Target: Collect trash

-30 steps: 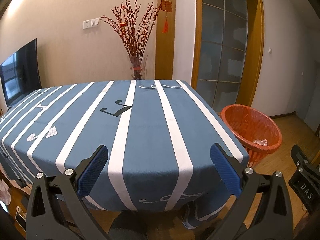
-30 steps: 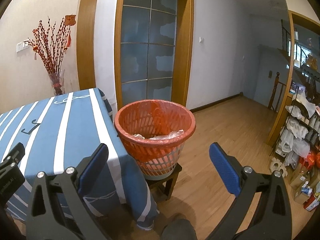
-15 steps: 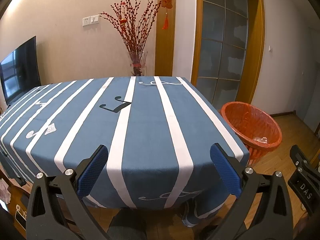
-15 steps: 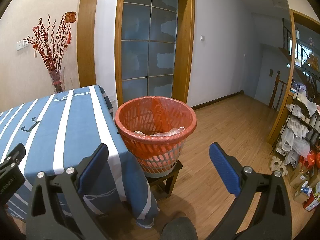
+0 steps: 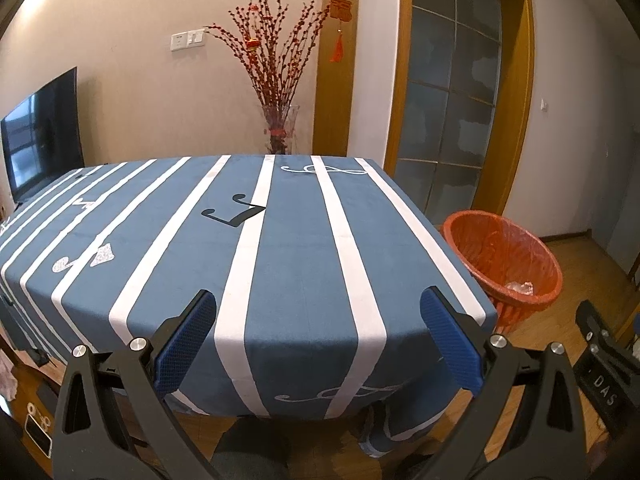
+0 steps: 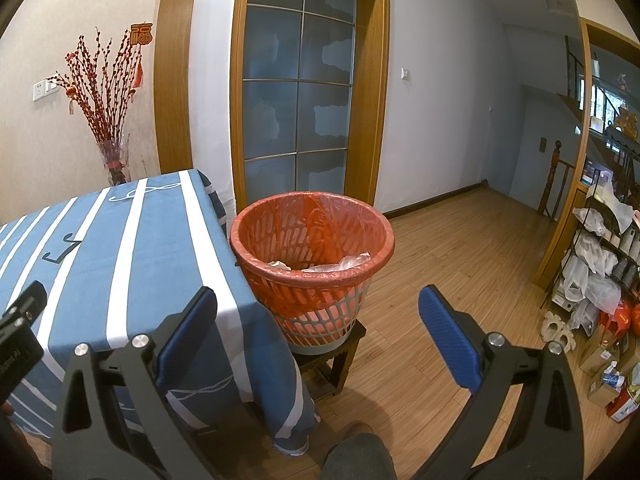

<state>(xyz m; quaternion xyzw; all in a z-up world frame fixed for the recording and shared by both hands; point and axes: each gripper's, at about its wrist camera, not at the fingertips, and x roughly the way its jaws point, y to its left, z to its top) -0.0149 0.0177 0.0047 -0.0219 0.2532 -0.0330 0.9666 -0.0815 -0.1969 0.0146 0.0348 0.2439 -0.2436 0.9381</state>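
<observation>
A trash basket (image 6: 312, 256) lined with a red bag stands on a low dark stool (image 6: 340, 354) by the table's right side; crumpled clear plastic and paper (image 6: 340, 264) lie inside it. The basket (image 5: 504, 264) also shows at the right of the left wrist view. My left gripper (image 5: 320, 336) hangs open over the near edge of the blue striped tablecloth (image 5: 280, 248), nothing between its blue pads. My right gripper (image 6: 320, 332) is open too, in front of the basket and empty. No loose trash shows on the table.
A vase of red branches (image 5: 276, 80) stands behind the table's far edge. A television (image 5: 40, 136) is at the left wall. A glass door (image 6: 296, 92) is behind the basket. A cluttered rack with bags (image 6: 600, 264) lines the right wall; wooden floor (image 6: 460, 264) lies between.
Both views have risen and drawn back slightly: the table and basket sit a little lower and farther. Both grippers stay open and empty.
</observation>
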